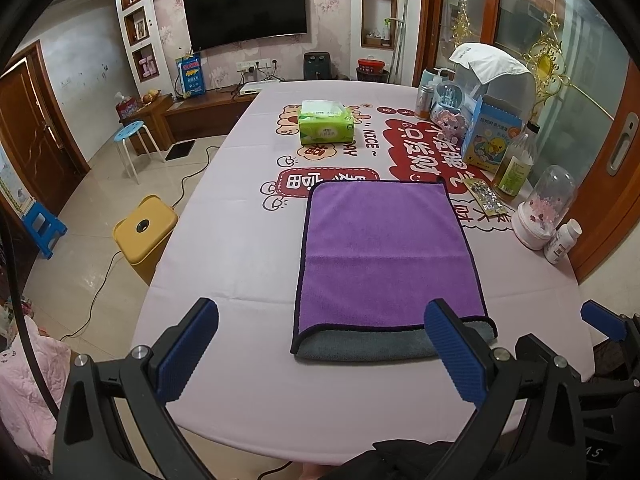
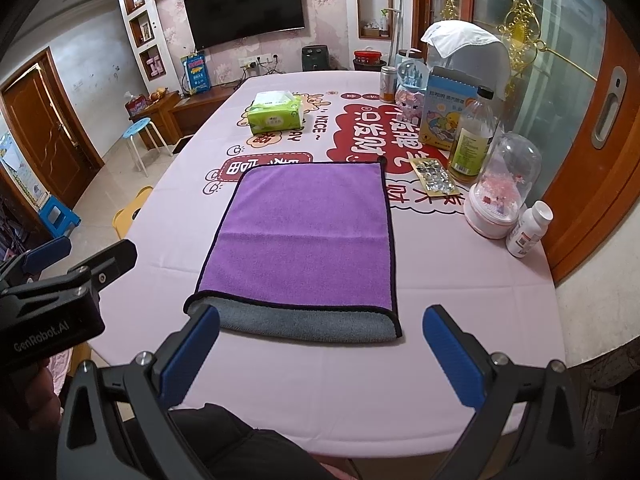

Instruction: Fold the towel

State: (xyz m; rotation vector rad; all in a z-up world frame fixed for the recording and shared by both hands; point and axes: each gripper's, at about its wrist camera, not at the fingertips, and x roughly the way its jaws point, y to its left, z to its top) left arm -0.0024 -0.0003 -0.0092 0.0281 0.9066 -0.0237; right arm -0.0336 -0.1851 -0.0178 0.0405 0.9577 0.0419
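Presently, left to right: left gripper (image 1: 322, 354), jaws spread wide, holding nothing, above the near table (image 1: 240, 248) edge; towel (image 1: 386, 256), purple face up, folded with a grey layer showing at its near edge, lying flat at 12 to 1 o'clock of it; right gripper (image 2: 320, 354), likewise wide and unladen, towel at its 12 o'clock, untouched; bottle (image 2: 474, 136) at 2 o'clock.

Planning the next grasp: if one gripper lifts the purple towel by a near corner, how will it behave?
Likely floppy: the purple towel lies flat, already doubled, its grey underlayer showing at the near edge. The layers may separate when lifted. It may drag the pink tablecloth, since plush pile probably grips.
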